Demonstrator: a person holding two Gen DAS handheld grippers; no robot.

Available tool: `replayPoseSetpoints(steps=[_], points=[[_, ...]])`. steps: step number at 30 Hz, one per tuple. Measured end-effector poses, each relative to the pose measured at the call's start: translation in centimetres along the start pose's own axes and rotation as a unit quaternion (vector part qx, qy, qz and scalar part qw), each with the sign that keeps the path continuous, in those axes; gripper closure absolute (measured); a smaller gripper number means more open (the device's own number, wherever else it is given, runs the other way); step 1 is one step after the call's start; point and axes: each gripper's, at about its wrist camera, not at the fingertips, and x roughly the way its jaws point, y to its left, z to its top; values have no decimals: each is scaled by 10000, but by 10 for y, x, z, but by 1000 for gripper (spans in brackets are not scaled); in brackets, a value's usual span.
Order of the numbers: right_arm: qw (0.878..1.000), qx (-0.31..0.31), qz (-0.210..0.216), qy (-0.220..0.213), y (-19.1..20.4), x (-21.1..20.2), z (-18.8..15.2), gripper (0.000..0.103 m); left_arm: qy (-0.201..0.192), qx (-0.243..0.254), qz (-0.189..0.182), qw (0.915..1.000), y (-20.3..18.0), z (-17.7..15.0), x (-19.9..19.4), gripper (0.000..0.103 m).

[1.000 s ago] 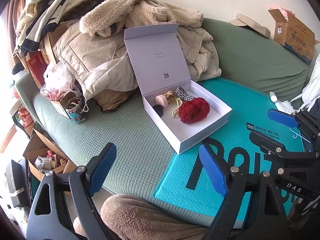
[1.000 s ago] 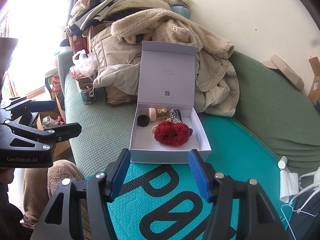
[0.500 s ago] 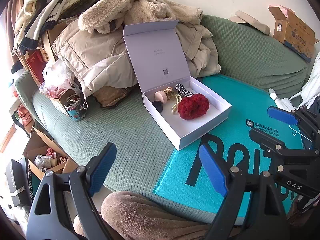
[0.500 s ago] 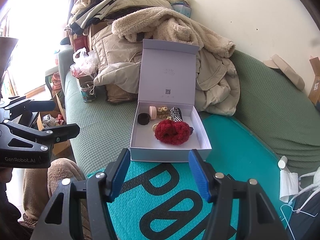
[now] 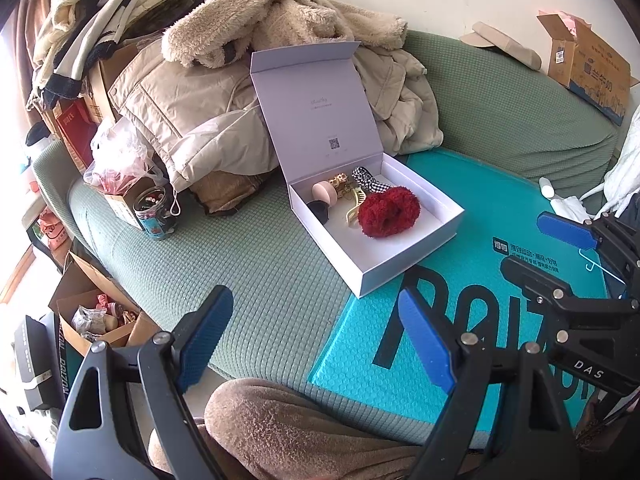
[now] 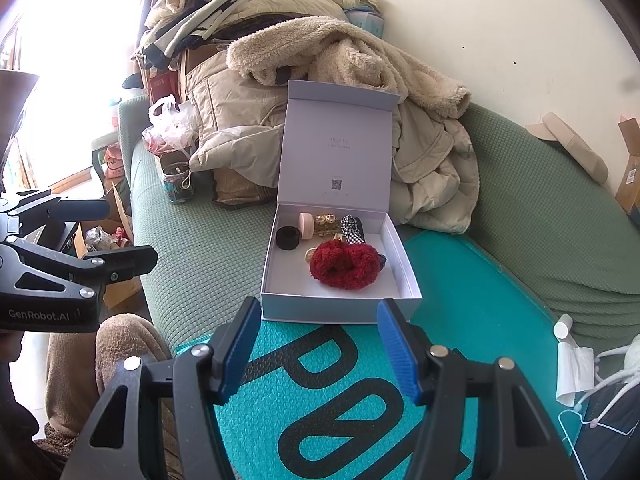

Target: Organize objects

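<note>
Right wrist view: open box (image 6: 340, 304) just beyond the empty right tool (image 6: 318, 346)

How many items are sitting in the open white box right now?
6 visible: red fluffy scrunchie near the middle, black round piece and pink round case at the back left, gold clip and checkered scrunchie along the back, cream claw clip beside the red one. More may be hidden underneath.

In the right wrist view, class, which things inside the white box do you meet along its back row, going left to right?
Black round case → pink round case → gold clip → black-and-white checked hair tie.
</note>
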Motion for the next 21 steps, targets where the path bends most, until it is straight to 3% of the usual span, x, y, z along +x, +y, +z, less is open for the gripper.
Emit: replayPoseSetpoints(steps=[21], points=[[10000,-3,74,-29,-1,-9,-5,42,-40,-45,35,10000,-6,-3,-11,19]])
